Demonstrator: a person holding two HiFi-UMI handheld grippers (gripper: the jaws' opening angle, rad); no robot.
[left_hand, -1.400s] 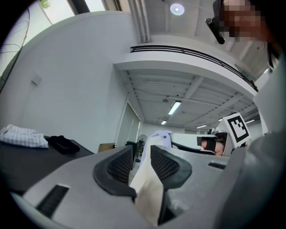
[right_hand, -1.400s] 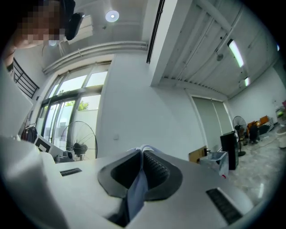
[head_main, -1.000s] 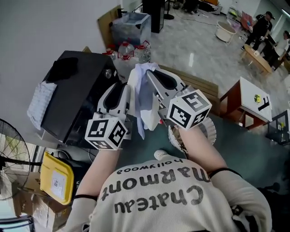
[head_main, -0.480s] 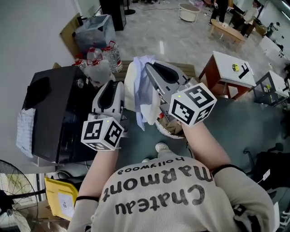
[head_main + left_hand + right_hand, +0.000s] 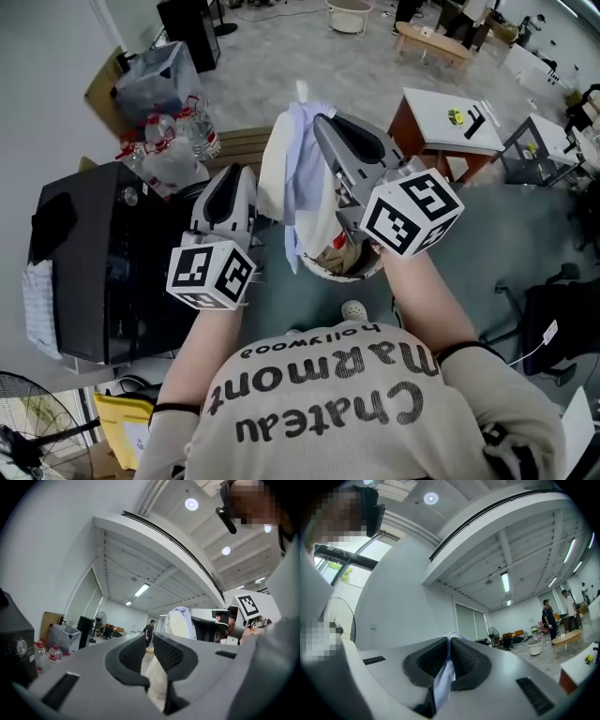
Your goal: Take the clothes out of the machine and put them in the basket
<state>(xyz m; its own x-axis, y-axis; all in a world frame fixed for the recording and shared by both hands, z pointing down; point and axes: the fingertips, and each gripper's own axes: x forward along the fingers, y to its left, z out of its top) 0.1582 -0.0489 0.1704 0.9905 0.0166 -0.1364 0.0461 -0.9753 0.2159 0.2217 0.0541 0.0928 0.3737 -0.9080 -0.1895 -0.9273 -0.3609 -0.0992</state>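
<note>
Right side: my right gripper (image 5: pixel 323 127) (image 5: pixel 449 644) has its jaws clamped together on a pale blue and white cloth garment (image 5: pixel 298 178) (image 5: pixel 442 686), with a fold pinched between the pads.
Garment: it hangs at the upper centre of the head view, over the round woven basket (image 5: pixel 328 275).
Left side: my left gripper (image 5: pixel 234 176) (image 5: pixel 149 644) is left of centre, just beside the garment. Its jaws have just been closing and a narrow gap remains. Cream cloth shows through it, and I see no pad pressing on it.
Machine: the black box-shaped machine (image 5: pixel 112 272) sits at the left edge.

Glossy grey floor (image 5: pixel 281 56), white table (image 5: pixel 427 108), floor fan (image 5: pixel 33 422), white wall (image 5: pixel 47 56).
</note>
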